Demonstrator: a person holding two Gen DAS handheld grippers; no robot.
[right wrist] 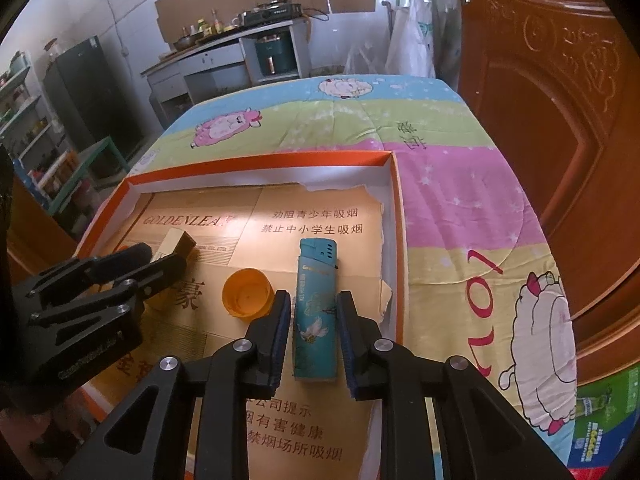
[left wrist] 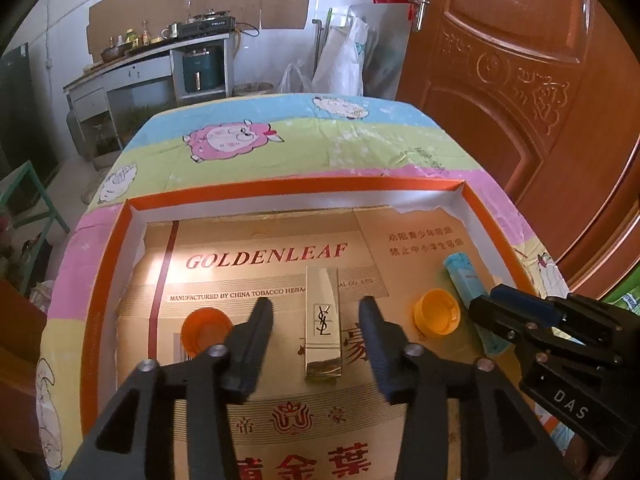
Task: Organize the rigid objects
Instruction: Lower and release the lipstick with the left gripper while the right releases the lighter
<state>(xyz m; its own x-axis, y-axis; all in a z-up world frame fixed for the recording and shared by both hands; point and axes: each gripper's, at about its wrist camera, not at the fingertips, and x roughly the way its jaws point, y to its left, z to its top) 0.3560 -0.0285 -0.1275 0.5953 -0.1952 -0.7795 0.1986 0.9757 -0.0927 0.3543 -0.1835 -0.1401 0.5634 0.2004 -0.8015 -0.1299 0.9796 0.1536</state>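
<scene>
Left wrist view looks down into a shallow orange-rimmed box lid (left wrist: 96, 280) lined with printed "GOLDENLEAF" cardboard (left wrist: 260, 260), set on a cloth with cartoon sheep (left wrist: 232, 140). The left gripper (left wrist: 316, 320) stands wide open, its 2 fingers well clear on either side of a gold lipstick case (left wrist: 322, 320) that lies flat on the cardboard with its length running near to far; nothing is gripped. An orange bottle cap (left wrist: 206, 330) lies open side up just left of the left finger, partly hidden by it. A yellow-orange cap (left wrist: 436, 312) lies to the right of the case, and beyond it a teal lighter (left wrist: 468, 280) sits near the lid's right wall, with the right gripper (left wrist: 492, 304) over its near part.

Right wrist view shows the right gripper (right wrist: 310, 332) only narrowly parted, its blue pads flanking the teal lighter (right wrist: 316, 308). A thin gap shows on each side, so the pads do not appear to press it, and the lighter lies flat on the cardboard. The yellow-orange cap (right wrist: 247, 294) sits just left of it, and the left gripper (right wrist: 160, 258) is further left, over the gold case (right wrist: 176, 242). A brown carved door (right wrist: 560, 120) stands to the right.
</scene>
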